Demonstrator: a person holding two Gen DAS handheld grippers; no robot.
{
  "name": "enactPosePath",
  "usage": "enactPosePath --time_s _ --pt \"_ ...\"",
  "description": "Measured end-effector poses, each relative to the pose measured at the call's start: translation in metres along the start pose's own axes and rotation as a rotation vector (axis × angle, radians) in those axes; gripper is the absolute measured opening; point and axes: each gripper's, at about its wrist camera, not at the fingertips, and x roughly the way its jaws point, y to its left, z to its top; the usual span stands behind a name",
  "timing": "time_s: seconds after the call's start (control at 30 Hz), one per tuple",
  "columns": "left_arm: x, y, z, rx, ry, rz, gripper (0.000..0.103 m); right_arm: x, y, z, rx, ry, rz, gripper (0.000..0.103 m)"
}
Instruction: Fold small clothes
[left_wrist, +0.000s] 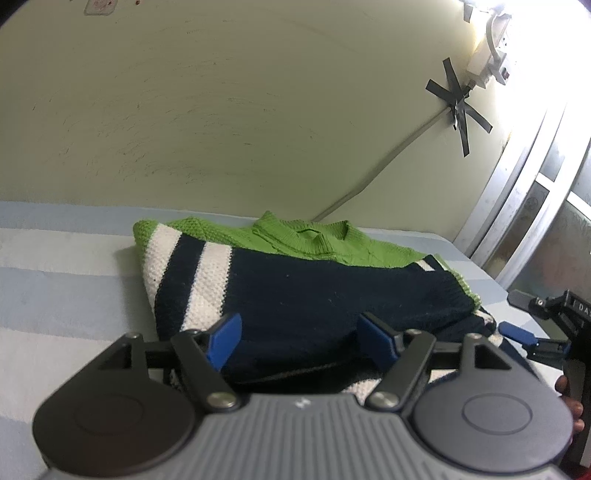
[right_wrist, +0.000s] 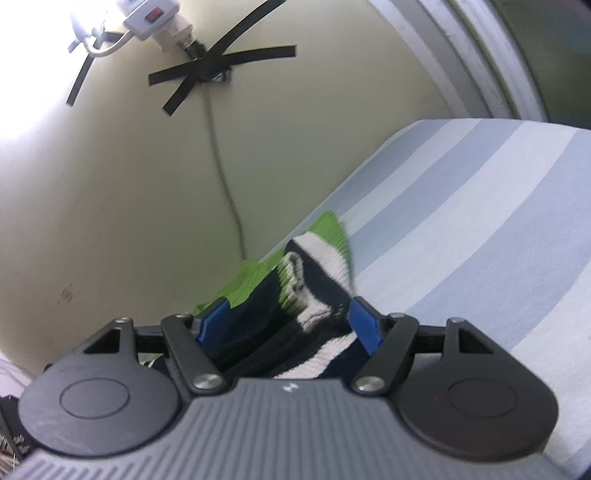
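My left gripper (left_wrist: 299, 341) stands wide open over the near edge of the folded knit sweater (left_wrist: 295, 291), gripping nothing. The sweater lies on the striped bed (left_wrist: 55, 280) near the wall. My right gripper (right_wrist: 291, 325) gapes open around the sweater's right edge.

A pale yellow-green wall (left_wrist: 240, 110) with a taped cable (right_wrist: 218, 147) backs the blue-and-white striped bedsheet (right_wrist: 480, 221).

Domestic room, probably a bedroom. Blue-and-white striped sheet (right_wrist: 480, 221) covers a soft surface, likely a bed. Scuffed cream wall (left_wrist: 221, 110); power adapter (right_wrist: 155, 18) and cable (right_wrist: 221, 166) fixed with black tape (right_wrist: 221, 62). Window frame (left_wrist: 535, 206) alongside.
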Motion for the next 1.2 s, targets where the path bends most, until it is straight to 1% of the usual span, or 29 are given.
enactPosePath --time_s 0.03,0.07,0.1,0.23,0.37,1.2 --pt "0.0001 -0.0007 0.0 0.004 0.001 0.001 0.073 -0.0001 -0.0014 0.0006 0.016 -0.011 -0.024 0.086" --pt "0.0003 -0.0012 0.0 0.007 0.001 0.001 0.075 -0.0009 -0.0039 0.0015 0.035 -0.023 -0.027 0.087" --pt "0.0002 -0.0018 0.0 0.011 0.002 -0.001 0.077 -0.0015 -0.0063 0.0017 0.049 -0.029 -0.017 0.087" --pt "0.0008 -0.0029 0.0001 0.019 0.004 -0.004 0.079 -0.0018 -0.0065 0.0012 0.049 -0.032 -0.019 0.087" --pt "0.0012 -0.0032 0.0001 0.023 0.005 -0.017 0.085 -0.0018 -0.0068 0.0013 0.052 -0.034 -0.017 0.087" --pt "0.0012 -0.0024 -0.001 0.025 -0.001 -0.016 0.085 -0.001 -0.0076 0.0021 0.053 -0.033 -0.009 0.087"
